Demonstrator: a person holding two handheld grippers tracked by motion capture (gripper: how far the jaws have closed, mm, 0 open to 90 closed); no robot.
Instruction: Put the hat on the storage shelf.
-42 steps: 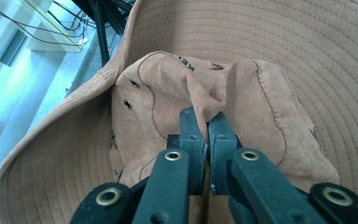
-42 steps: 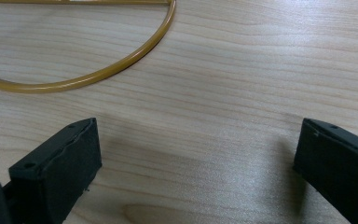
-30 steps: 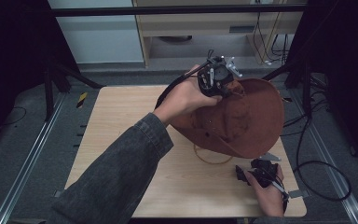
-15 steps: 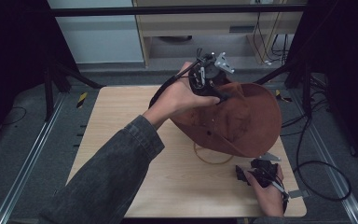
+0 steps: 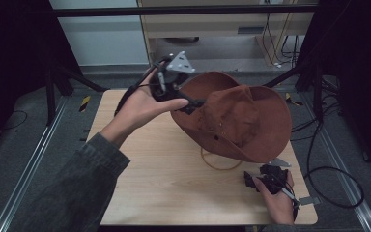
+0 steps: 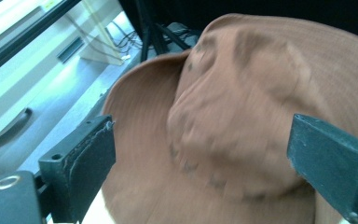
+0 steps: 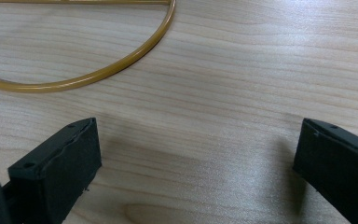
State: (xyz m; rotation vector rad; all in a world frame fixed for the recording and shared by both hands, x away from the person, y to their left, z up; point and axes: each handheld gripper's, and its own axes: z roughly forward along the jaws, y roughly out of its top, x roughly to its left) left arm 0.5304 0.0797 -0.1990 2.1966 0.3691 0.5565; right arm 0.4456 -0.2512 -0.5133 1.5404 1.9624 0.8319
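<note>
A brown wide-brimmed hat [image 5: 236, 121] sits tilted over a yellow ring stand [image 5: 221, 164] on the right half of the wooden table [image 5: 174, 183]. My left gripper [image 5: 193, 105] hovers at the hat's left brim with its tips toward the crown. Its jaws have just been opening and are now wide apart. In the left gripper view the hat [image 6: 242, 93] lies beyond the left gripper [image 6: 200, 154], and neither pad presses on it. My right gripper [image 5: 253, 180] rests low near the table's front right corner. In the right gripper view it [image 7: 198, 149] is open over bare wood, with the ring [image 7: 98, 70] ahead.
A pale cabinet [image 5: 212, 29] with a drawer stands behind the table. Black frame posts [image 5: 319, 82] flank it, and cables [image 5: 328, 169] trail on the floor at the right. The table's left half [image 5: 140, 159] is bare wood.
My left gripper has let go at the hat's crown, opened and drawn back to the left, to the brim's edge. The hat stays on its stand. The right hand has not moved.
</note>
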